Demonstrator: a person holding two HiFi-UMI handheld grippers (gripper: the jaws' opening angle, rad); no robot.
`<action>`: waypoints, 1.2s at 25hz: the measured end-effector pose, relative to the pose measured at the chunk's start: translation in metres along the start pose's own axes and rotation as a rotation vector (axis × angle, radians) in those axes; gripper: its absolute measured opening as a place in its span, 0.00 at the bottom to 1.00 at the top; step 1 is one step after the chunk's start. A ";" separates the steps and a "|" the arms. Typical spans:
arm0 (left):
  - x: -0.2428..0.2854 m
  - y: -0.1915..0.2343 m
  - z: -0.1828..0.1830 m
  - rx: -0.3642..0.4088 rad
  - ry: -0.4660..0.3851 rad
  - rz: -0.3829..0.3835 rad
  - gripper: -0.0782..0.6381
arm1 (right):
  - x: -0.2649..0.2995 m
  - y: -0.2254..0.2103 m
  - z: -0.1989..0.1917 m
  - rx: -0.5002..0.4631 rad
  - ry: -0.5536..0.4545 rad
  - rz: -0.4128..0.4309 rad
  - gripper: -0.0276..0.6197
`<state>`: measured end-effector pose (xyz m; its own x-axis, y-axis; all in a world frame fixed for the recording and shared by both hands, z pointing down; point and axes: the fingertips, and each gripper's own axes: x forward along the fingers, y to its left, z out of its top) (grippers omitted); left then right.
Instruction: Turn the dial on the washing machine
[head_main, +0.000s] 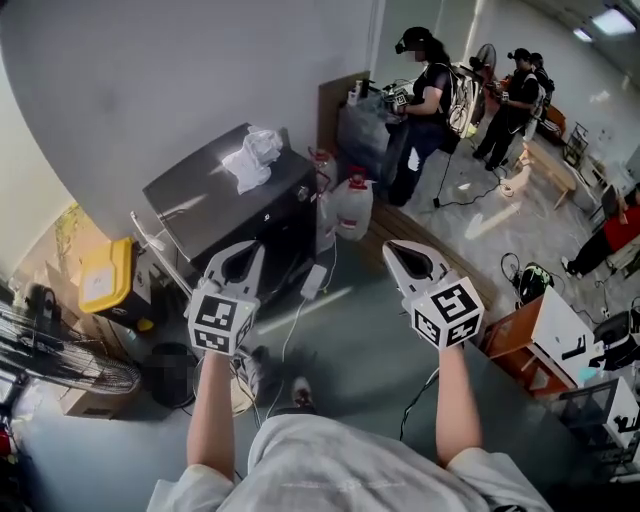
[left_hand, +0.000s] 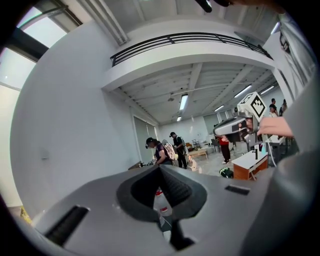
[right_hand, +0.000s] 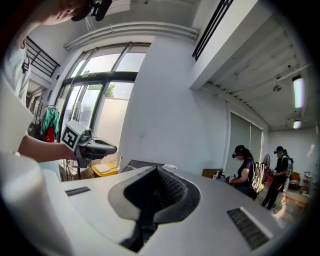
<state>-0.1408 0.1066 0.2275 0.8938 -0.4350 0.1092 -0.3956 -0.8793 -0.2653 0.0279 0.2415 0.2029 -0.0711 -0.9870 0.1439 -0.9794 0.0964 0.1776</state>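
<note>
The washing machine (head_main: 215, 195) is a dark grey box against the wall, ahead and left of me, with a white cloth (head_main: 252, 155) on its lid. I cannot make out its dial. My left gripper (head_main: 243, 252) is held in the air in front of the machine's near corner, shut and empty. My right gripper (head_main: 400, 250) hovers further right over the floor, also shut with nothing in it. In the left gripper view the jaws (left_hand: 160, 167) meet at the tip, and the right gripper (left_hand: 220, 131) shows beside them. In the right gripper view the closed jaws (right_hand: 157, 169) point toward the machine's top (right_hand: 135, 164).
White jugs (head_main: 352, 205) stand right of the machine. A yellow bin (head_main: 107, 275) and a floor fan (head_main: 60, 365) sit at the left. Cables trail over the floor (head_main: 300, 310). People (head_main: 420, 100) stand at the back; a wooden desk (head_main: 530, 335) is at the right.
</note>
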 end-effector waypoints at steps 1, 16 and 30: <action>0.008 0.009 -0.001 0.003 0.000 -0.004 0.13 | 0.011 -0.004 0.000 0.005 0.002 -0.003 0.06; 0.093 0.101 -0.040 0.016 0.023 -0.056 0.13 | 0.156 -0.039 -0.006 0.006 0.046 -0.012 0.06; 0.161 0.161 -0.092 -0.105 0.090 0.073 0.13 | 0.301 -0.109 -0.054 0.076 0.066 0.104 0.07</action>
<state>-0.0802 -0.1227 0.2906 0.8409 -0.5104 0.1800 -0.4834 -0.8579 -0.1743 0.1231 -0.0593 0.2798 -0.1631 -0.9613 0.2222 -0.9790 0.1856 0.0845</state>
